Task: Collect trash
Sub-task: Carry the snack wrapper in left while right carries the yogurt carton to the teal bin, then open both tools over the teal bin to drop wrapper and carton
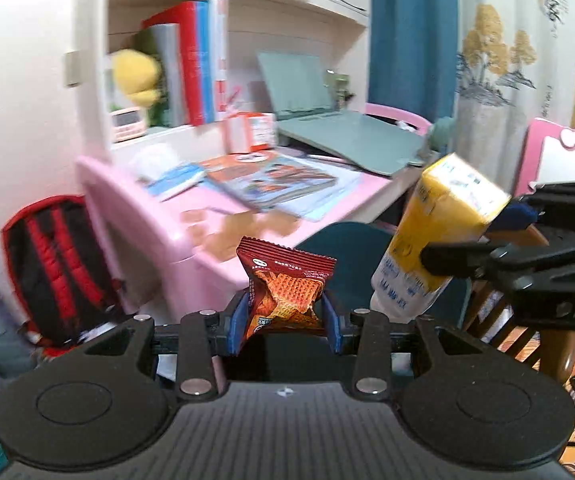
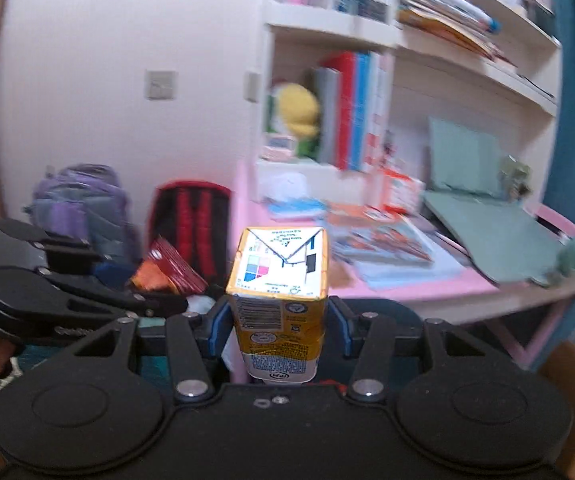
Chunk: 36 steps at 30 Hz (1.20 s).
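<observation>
My left gripper (image 1: 283,320) is shut on a red snack packet (image 1: 287,288) printed with orange waffle crisps; the packet stands up between the blue pads. My right gripper (image 2: 277,330) is shut on a yellow and white drink carton (image 2: 279,292), held upright with its folded bottom facing the camera. In the left wrist view the same drink carton (image 1: 435,232) hangs tilted at the right, clamped in the right gripper's black fingers (image 1: 459,260). In the right wrist view the snack packet (image 2: 167,270) shows at the left in the other gripper. Both are held in the air in front of a pink desk (image 1: 191,216).
On the pink desk lie books and magazines (image 1: 271,180), brown paper scraps (image 1: 239,228), a green folder stand (image 1: 327,120) and shelves of books (image 1: 191,64). A red-black backpack (image 1: 55,268) and a purple one (image 2: 83,204) lean on the wall. A teal chair (image 1: 351,256) stands below.
</observation>
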Each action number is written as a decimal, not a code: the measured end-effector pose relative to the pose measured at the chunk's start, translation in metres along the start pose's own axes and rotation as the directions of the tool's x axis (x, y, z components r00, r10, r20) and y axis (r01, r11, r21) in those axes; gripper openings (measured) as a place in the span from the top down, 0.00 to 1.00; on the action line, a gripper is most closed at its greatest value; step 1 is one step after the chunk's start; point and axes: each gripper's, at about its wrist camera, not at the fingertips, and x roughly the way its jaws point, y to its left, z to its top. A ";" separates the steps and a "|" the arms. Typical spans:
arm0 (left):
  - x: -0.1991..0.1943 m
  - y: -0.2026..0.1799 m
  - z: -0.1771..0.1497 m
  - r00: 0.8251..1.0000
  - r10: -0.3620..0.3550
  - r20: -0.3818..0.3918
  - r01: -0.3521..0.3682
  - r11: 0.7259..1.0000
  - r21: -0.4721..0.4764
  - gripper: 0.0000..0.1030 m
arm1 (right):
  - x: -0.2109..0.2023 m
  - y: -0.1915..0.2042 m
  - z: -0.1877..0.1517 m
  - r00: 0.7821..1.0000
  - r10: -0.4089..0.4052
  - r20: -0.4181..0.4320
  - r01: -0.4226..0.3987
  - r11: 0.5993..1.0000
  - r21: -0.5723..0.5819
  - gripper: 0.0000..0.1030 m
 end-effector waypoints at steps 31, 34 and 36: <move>0.208 -0.058 -0.011 0.928 -0.040 -0.371 0.056 0.998 0.032 0.59 | 0.136 -0.074 -0.084 0.904 -0.032 -0.426 0.051 0.998 0.033 0.50; 0.207 -0.059 -0.012 0.930 -0.043 -0.364 0.057 0.998 0.027 0.45 | 0.140 -0.074 -0.085 0.897 -0.040 -0.440 0.057 0.998 0.027 0.51; 0.204 -0.060 -0.011 0.933 -0.047 -0.356 0.064 0.997 0.034 0.45 | 0.138 -0.073 -0.085 0.899 -0.051 -0.434 0.063 0.998 0.014 0.51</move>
